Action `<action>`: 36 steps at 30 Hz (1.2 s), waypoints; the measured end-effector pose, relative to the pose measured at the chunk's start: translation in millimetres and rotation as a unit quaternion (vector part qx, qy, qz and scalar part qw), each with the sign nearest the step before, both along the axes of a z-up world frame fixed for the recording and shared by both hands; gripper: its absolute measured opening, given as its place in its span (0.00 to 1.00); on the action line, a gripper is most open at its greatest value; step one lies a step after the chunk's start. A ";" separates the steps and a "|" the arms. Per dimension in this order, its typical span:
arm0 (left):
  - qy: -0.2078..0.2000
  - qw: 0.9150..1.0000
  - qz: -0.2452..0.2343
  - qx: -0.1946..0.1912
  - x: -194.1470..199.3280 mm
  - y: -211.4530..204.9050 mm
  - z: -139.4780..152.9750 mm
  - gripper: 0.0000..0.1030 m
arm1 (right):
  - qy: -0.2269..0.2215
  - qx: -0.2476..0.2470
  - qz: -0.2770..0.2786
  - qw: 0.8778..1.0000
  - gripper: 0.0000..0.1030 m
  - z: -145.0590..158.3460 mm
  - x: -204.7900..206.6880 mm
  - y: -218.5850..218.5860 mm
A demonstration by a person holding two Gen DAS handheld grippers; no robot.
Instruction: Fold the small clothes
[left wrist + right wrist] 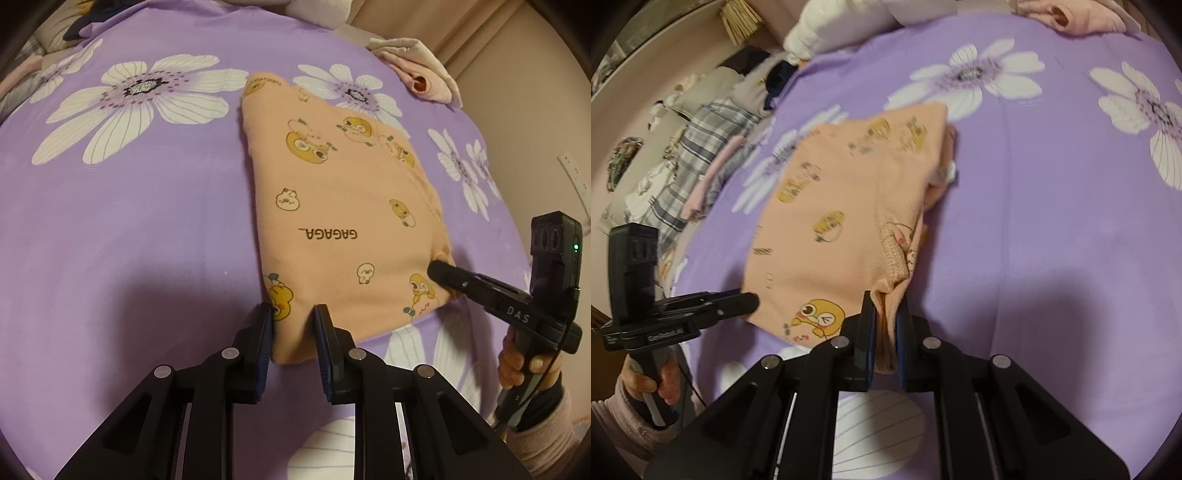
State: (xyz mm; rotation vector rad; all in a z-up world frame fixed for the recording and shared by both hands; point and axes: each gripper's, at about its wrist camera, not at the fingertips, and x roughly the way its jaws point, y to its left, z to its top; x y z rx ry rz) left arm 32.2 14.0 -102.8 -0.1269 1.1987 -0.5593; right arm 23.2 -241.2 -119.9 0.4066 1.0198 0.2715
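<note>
My left gripper [293, 314] clamps the near edge of the peach garment [332, 206]; my right gripper [886, 314] pinches its near corner on the purple bedsheet [147, 221].

Warm, dim indoor light; strong fisheye bending.
We see soft shadows on the bedsheet [155, 229] and motion blur in the right wrist view.
</note>
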 end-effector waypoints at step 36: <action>-0.085 0.992 0.012 0.092 -13.4 -19.8 53.4 0.36 | -0.061 -0.116 -0.027 0.991 0.37 57.9 -23.9 6.6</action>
